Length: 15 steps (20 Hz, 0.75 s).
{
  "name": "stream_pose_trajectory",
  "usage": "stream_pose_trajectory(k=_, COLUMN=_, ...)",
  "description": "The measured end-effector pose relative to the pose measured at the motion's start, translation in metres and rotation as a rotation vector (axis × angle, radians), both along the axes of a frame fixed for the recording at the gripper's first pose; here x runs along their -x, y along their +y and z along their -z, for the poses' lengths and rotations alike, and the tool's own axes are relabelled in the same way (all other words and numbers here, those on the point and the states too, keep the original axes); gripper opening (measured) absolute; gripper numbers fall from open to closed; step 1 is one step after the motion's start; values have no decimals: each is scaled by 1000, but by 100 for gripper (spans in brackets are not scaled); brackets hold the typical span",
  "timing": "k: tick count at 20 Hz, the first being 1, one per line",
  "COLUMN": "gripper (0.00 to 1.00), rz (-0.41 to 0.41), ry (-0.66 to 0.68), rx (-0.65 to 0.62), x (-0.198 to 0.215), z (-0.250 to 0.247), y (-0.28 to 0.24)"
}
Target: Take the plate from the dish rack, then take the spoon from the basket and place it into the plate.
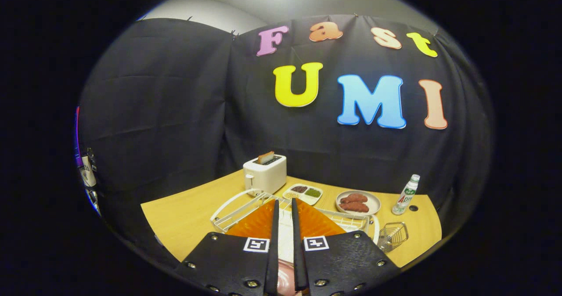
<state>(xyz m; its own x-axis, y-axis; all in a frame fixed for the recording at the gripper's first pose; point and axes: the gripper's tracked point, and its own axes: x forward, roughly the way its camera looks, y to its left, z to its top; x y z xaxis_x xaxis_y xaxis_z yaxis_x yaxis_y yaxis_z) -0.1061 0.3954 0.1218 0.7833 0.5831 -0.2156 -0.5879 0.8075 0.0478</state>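
The jaws of the gripper [284, 201] are standing almost together, and they are pinching a pale thin thing in the narrow gap between them, which I am taking for the rim of the plate [285, 243], seen edge-on. The plate is sitting over the white wire dish rack [232, 208], which is lying just under and beside the fingers. Such a plate is probably behaving as a stiff, smooth and breakable thing, rather heavy for a hold on the rim, so it is asking for a firm grip deep on the rim and a straight lift out of the wires. Just beyond the rack, a toaster [264, 173], a divided tray [303, 193] and a dish with brown food [358, 202] are crowding the far side, with a bottle [406, 195] standing near the far right corner. The small wire basket [392, 236] is waiting right of the rack, close to the near edge of the surface [184, 217]; I cannot make out the spoon in it. The left part of the surface is offering the most open room for setting down.
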Motion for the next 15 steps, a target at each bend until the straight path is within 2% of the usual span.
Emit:
stream_pose_trajectory(k=8, gripper=14, rz=206, ry=-103, rx=-35, x=-64, z=-90, y=-61)
stream_pose_trajectory(k=15, gripper=14, rz=340, ry=-131, rx=-29, x=-90, z=-126, y=-113)
